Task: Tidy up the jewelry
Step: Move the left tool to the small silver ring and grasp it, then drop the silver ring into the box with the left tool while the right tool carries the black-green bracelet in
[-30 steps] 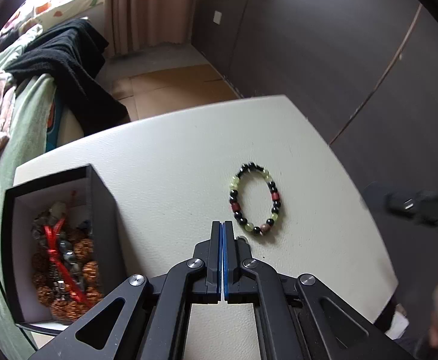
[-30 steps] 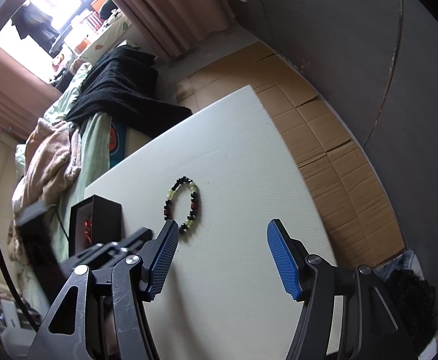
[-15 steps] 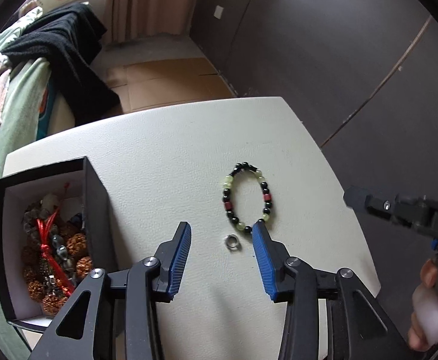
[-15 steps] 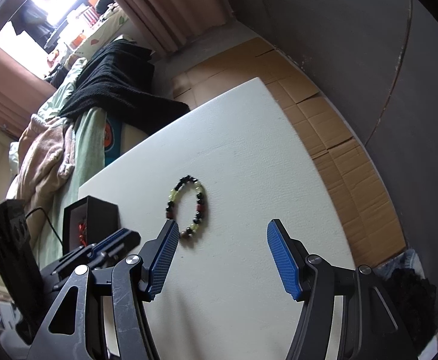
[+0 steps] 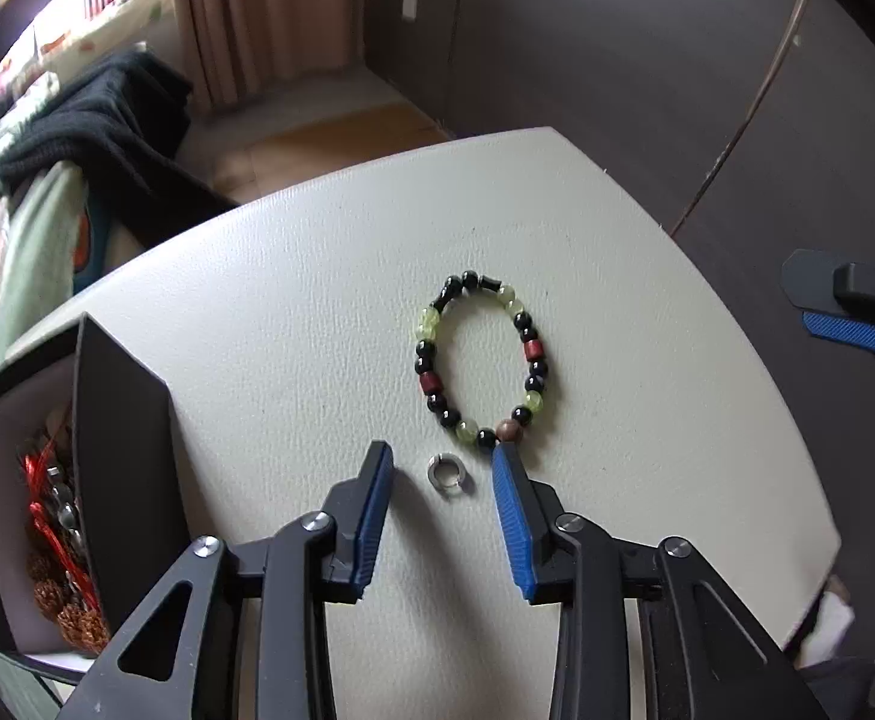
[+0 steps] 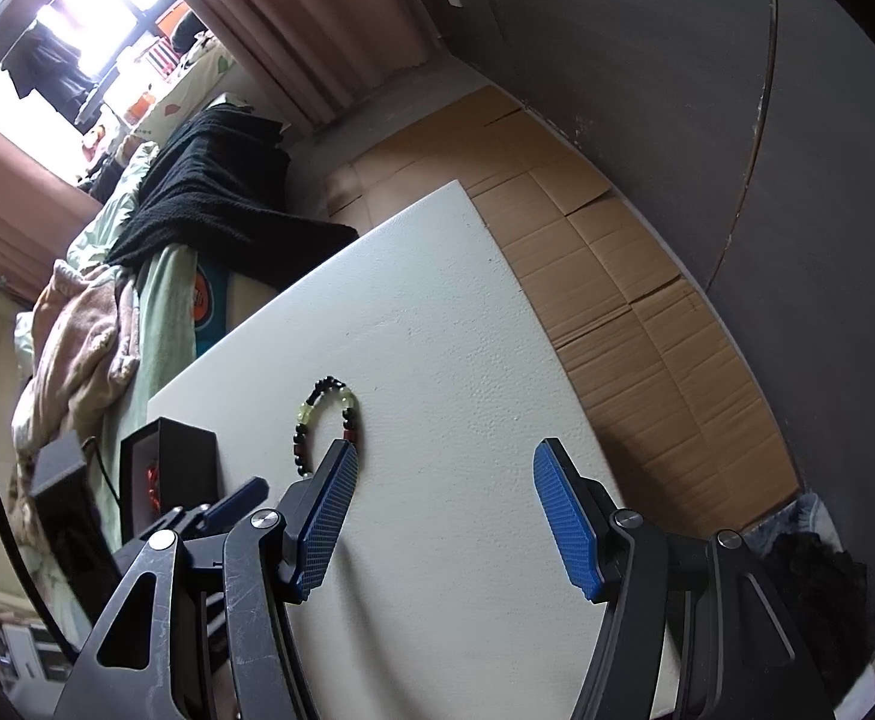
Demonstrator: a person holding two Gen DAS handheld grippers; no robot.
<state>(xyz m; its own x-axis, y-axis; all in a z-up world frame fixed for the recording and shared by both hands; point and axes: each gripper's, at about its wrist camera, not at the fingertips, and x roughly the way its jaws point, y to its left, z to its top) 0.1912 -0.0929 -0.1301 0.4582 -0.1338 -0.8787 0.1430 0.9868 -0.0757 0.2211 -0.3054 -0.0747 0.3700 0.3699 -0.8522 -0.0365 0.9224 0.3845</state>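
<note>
Left wrist view, lower centre of frame: the left gripper (image 5: 442,471) straddles a small silver ring (image 5: 446,474) lying flat on the white table (image 5: 293,312); its jaws are closing, the ring between them but neither blue pad touching it, so nothing is grasped yet. Just above the ring, right of centre, a beaded bracelet (image 5: 481,363) of black, pale green and red beads lies in an open loop on the table, its nearest beads close by the right-hand pad. At the left edge stands an open black jewelry box (image 5: 122,438), already holding brown beaded pieces with red cord. Right wrist view: the right gripper (image 6: 440,471) hangs released above bare table, jaws apart and empty, the bracelet beyond its left finger. Judgement: sorting is partly done; some pieces are boxed, while the ring and the bracelet remain outside, the ring apparently next.
</note>
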